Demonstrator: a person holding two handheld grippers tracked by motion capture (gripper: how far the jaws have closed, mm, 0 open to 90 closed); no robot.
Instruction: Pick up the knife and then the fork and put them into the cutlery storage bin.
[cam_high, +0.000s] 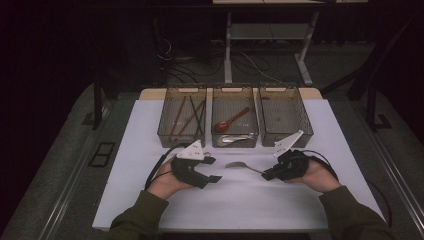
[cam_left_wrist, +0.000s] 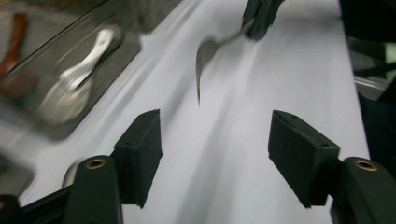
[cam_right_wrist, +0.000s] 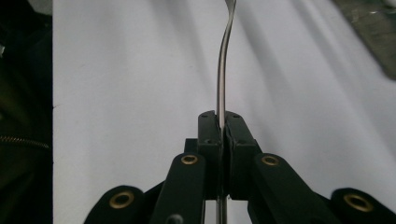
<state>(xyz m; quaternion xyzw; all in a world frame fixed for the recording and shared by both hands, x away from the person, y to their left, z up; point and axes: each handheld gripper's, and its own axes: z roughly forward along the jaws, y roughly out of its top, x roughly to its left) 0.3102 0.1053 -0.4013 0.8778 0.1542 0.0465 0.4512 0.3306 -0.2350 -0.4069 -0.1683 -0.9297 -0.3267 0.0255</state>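
The right gripper (cam_high: 268, 174) is pinching the thin handle of a silver metal fork (cam_high: 239, 165) edge-on above the white table sheet (cam_high: 260, 205), while the left gripper (cam_high: 212, 169) is hanging wide open and empty just beside it. With so narrow a hold, the fork could be twisting or slipping loose on its way to the three clear plastic bins (cam_high: 285, 116) beyond, whose near rims leave little room.

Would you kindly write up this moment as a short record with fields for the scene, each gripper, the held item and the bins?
scene: white table with three clear bins along its far side
right gripper: shut on the handle of a metal fork
left gripper: open, nothing between its jaws
left bin: chopsticks
middle bin: red spoon and metal spoon
right bin: no cutlery visible
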